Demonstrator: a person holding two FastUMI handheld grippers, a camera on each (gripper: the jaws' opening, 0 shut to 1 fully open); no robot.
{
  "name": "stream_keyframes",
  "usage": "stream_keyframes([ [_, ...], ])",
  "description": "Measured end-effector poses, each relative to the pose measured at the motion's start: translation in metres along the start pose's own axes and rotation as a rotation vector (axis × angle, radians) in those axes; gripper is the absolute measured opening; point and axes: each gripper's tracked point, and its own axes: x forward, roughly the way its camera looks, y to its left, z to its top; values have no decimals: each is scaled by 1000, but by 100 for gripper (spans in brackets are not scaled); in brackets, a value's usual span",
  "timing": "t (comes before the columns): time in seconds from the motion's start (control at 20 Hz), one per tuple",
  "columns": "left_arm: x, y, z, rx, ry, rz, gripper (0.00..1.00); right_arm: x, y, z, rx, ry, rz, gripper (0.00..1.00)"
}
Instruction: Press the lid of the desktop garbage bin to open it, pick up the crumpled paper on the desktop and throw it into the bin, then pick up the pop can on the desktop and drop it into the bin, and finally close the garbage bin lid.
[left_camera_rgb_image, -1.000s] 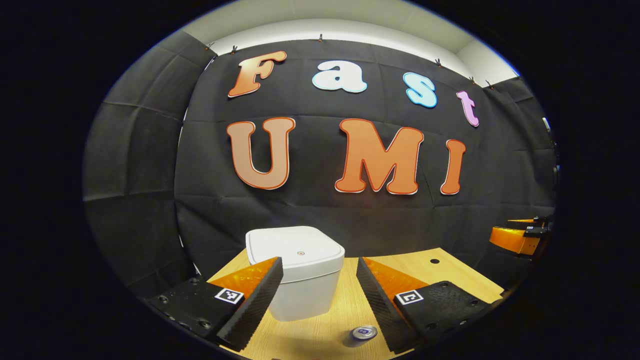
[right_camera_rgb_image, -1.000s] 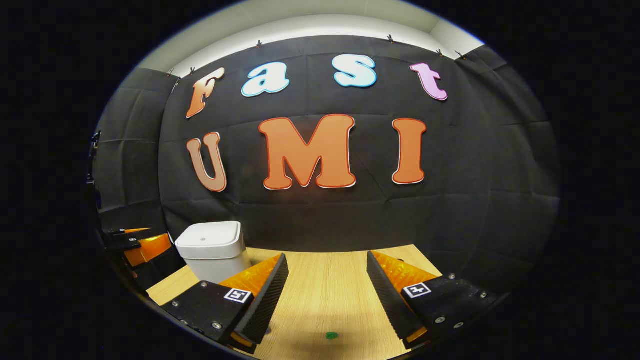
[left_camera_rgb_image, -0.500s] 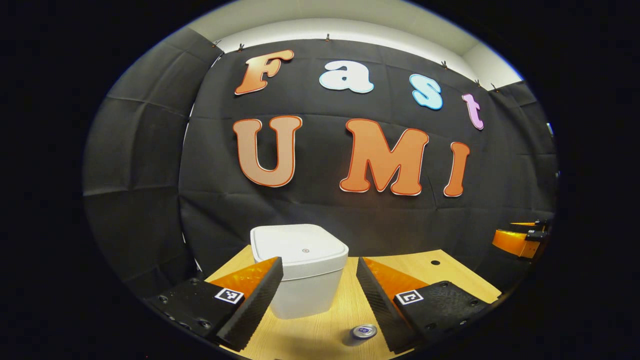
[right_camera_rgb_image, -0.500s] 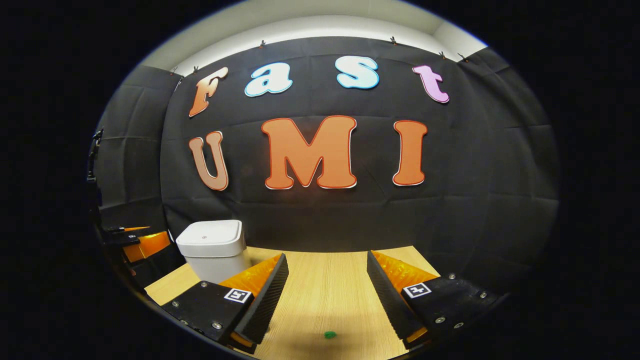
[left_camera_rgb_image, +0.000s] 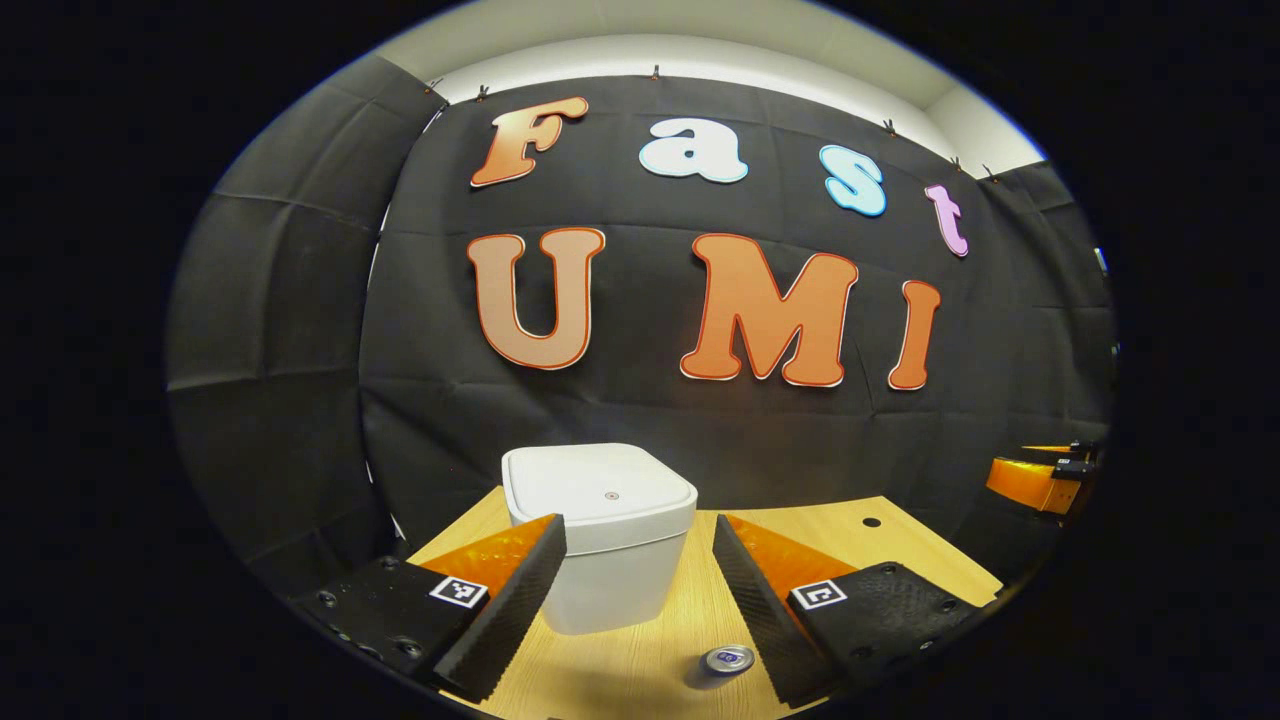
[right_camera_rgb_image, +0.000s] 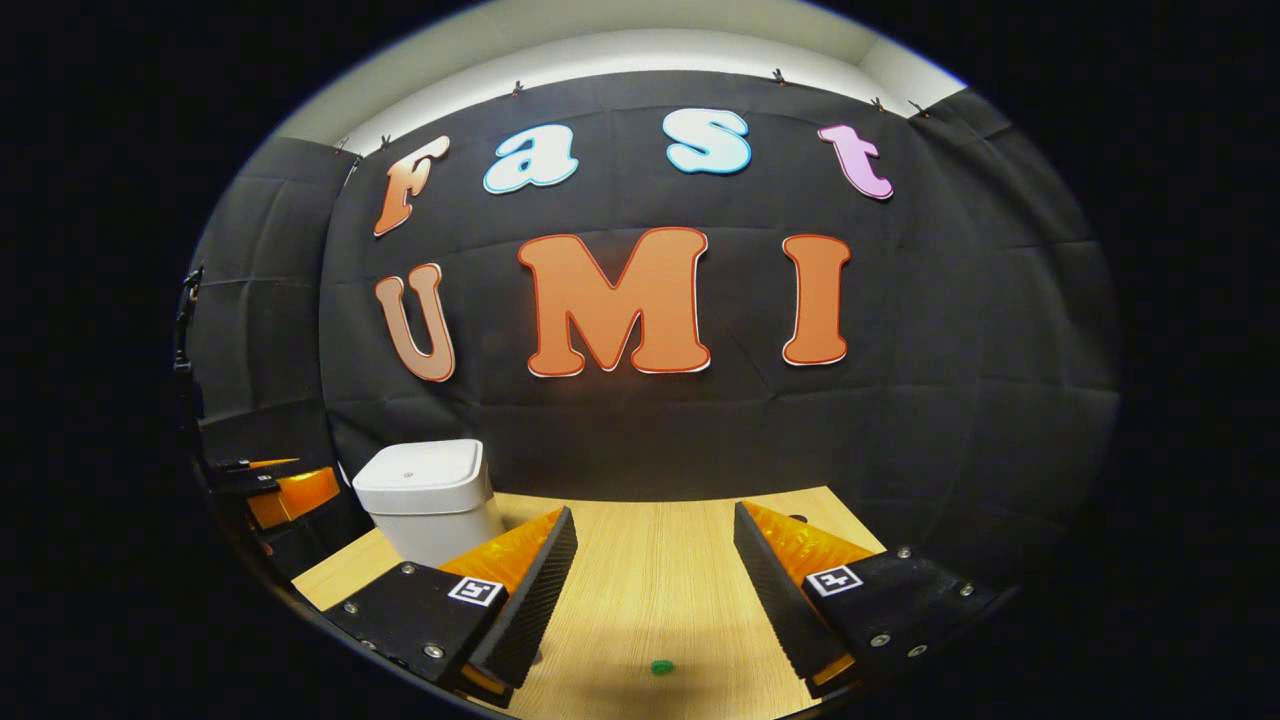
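The garbage bin stood on the wooden desk with its lid down flat, a small round button at the lid's middle. It sat close in front of the black cloth wall, toward the desk's back edge. In the right gripper view the same bin stood at the far left of the desk, lid closed.

Nearer to me than the bin, and a little to its right, the pop can stood upright on the desk, its top facing up. It was apart from the bin, just beside the inner edge of my left tool's right finger; I could not tell whether it touched that finger.

My left tool hung above the desk with its two fingers spread wide and nothing held; the bin showed in the gap between them, farther off. My right tool was also wide open and empty, well to the right of the bin, over bare desk. A small green speck lay on the desk below that gap.

Farther right of the bin, a dark round hole marked the desk top.
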Motion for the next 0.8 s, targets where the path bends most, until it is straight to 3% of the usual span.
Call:
stream_keyframes([
  [0.7,1,-4,11,15,-27,-11,93,2,0,1,14,0,2,94],
  [0.8,2,-4,12,30,-29,-11,87,3,1,2,19,-1,2,94],
])
